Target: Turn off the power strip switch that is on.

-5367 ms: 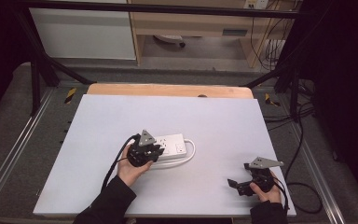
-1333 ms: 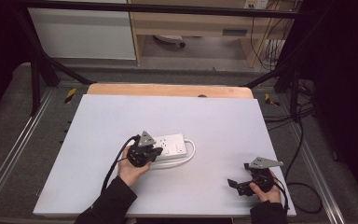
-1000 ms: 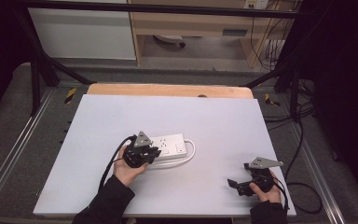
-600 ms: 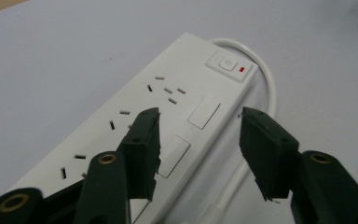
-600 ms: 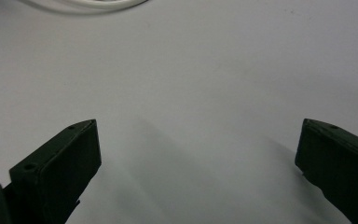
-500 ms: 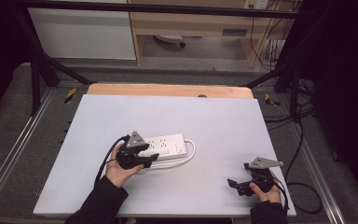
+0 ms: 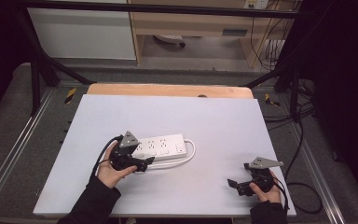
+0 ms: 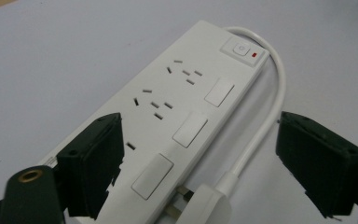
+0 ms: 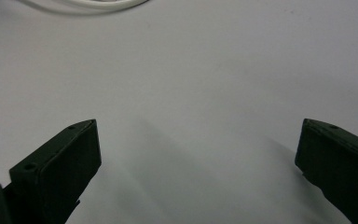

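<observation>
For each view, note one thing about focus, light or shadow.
High view: dark surroundings, white table evenly lit. Left gripper view: power strip fairly sharp, near plug and jaws soft. Right gripper view: soft jaw shadows streak the table, cable blurred.

- High view: surface (image 7: 214, 121) evenly lit from overhead, surroundings dark.
- Gripper views: dim, greyish; near jaws blurred, soft shadows beneath.

Dim workshop around a pale table

A wooden shelf unit (image 7: 200, 23) stood behind; grey floor (image 7: 9, 126); cables (image 7: 279, 42) hung right
</observation>
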A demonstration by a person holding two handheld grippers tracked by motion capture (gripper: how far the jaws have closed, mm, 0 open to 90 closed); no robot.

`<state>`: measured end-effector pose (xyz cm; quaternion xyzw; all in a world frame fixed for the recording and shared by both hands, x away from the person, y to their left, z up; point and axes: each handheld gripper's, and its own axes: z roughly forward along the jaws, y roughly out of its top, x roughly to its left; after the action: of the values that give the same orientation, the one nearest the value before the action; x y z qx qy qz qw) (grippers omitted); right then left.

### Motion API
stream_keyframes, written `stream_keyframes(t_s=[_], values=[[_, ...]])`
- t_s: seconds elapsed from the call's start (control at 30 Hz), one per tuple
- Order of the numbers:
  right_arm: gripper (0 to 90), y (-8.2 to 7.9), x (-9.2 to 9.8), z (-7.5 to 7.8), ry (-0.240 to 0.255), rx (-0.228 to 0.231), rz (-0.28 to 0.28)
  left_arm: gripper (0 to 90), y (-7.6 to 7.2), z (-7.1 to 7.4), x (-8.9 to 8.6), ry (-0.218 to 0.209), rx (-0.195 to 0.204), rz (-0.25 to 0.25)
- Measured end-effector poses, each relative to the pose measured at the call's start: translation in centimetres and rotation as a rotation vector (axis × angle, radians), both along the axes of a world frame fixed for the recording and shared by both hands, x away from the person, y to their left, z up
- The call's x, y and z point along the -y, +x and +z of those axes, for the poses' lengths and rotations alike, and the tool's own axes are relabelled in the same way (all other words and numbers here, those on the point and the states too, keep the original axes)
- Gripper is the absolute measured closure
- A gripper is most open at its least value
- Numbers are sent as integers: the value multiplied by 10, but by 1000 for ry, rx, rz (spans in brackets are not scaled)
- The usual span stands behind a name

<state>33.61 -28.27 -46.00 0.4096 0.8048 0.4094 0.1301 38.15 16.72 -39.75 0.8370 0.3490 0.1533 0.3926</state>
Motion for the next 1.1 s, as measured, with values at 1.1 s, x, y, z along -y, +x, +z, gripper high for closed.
stream_keyframes(t_s=[1.1], values=[[7,0,0,0,5,-5,-4,23,-33,-19,-74,48,36,121]])
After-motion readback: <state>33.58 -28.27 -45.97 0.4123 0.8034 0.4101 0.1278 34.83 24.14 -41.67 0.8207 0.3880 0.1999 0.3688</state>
